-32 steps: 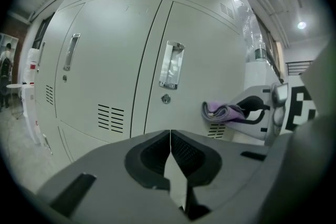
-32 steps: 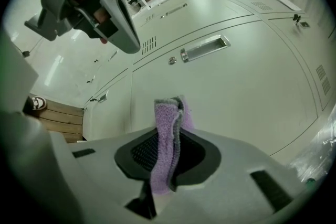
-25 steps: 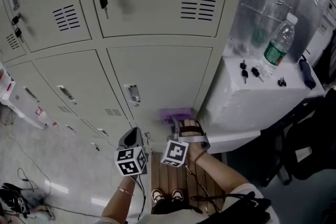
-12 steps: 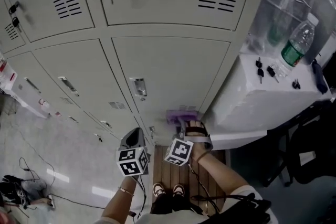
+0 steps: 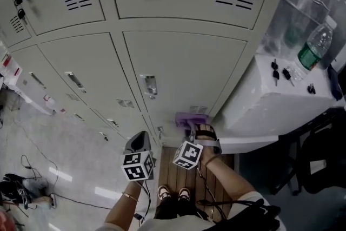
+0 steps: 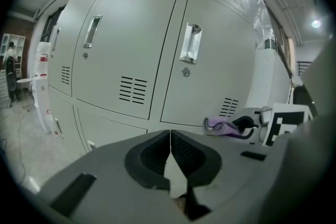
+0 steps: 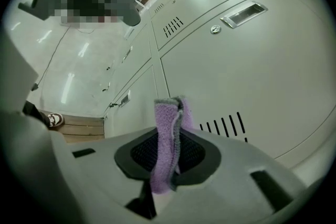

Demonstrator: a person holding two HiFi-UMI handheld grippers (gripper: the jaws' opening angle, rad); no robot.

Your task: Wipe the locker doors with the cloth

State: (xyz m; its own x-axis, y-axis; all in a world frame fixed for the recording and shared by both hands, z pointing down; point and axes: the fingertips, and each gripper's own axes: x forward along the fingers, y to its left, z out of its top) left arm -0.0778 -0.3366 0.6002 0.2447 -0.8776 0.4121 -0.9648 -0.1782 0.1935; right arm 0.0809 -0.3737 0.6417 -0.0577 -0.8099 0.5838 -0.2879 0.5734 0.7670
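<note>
**1. Status.** R gripper: fingers clamped on the purple cloth. The cloth is folded and stands up past the fingertips. L gripper: fingers together, nothing between them. It hangs idle just left of the R gripper, off the lockers.

**2. Cloth pos.** In the head view the cloth sits at the lower right corner of the middle-row locker door, just beside the vent slots. It looks at or v. near the metal. I cannot tell for sure whether it presses on it.

**3. Procedure (my judgement).** Step in hand = wiping this door.
- I lay the free fold flat on the panel so cloth, not fingers, meets the paint.
- I run overlapping passes from this corner up and across, w/ even pressure.
- I ease off over the vent slots so the pile doesn't snag.
- I work round the recessed handle and the lock rather than over them.

**4. Caution.** The white worktop w/ bottle and keys is close on the right, so I end each stroke at the door's edge. The L gripper should stay clear of the wipe path.
</note>
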